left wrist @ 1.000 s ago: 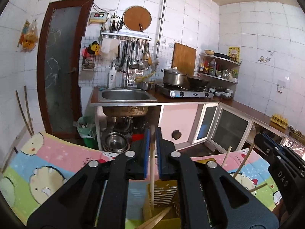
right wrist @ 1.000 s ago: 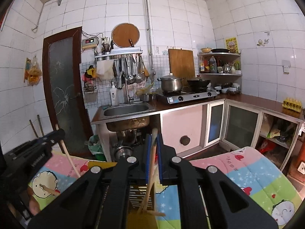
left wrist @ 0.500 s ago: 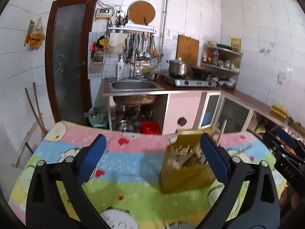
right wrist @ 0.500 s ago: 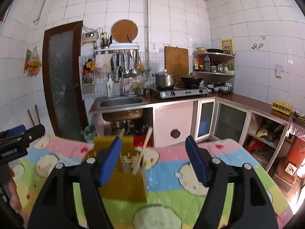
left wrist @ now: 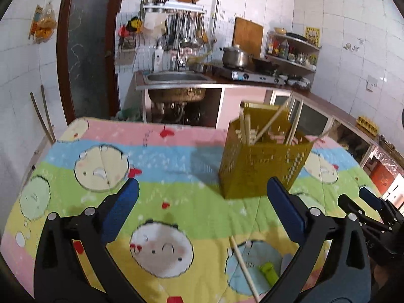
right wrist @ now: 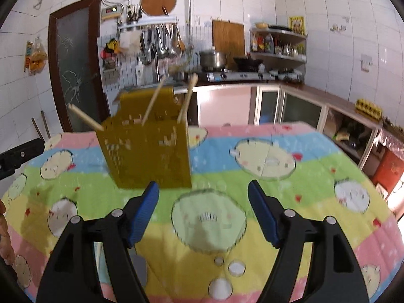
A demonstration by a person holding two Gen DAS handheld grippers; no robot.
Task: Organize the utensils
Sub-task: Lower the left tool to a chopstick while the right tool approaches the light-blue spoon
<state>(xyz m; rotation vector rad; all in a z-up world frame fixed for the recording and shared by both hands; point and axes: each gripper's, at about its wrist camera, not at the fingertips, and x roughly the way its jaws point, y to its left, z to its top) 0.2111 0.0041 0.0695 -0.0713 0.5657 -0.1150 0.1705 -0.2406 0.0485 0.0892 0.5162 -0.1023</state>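
Observation:
A yellow perforated utensil holder (left wrist: 262, 161) stands on the cartoon-print tablecloth (left wrist: 101, 151) with several wooden chopsticks (left wrist: 267, 126) leaning inside it. My left gripper (left wrist: 202, 194) is open and empty, short of the holder and to its left. One loose chopstick (left wrist: 243, 269) and a small green item (left wrist: 269, 271) lie near its right finger. In the right wrist view the holder (right wrist: 149, 151) sits ahead on the left, with chopsticks (right wrist: 186, 101) sticking out of it. My right gripper (right wrist: 203, 194) is open with nothing between its fingers.
A grey flat item (right wrist: 139, 265) lies under the right gripper's left finger. Each gripper shows in the other's view: right gripper (left wrist: 366, 209), left gripper (right wrist: 20, 154). Behind the table are a sink (left wrist: 176, 78), stove and low cabinets (right wrist: 290, 106).
Both grippers were shut on chopsticks above the holder; they have opened, leaving the chopsticks in it, and have drawn back and lower, so the holder now stands ahead of them.

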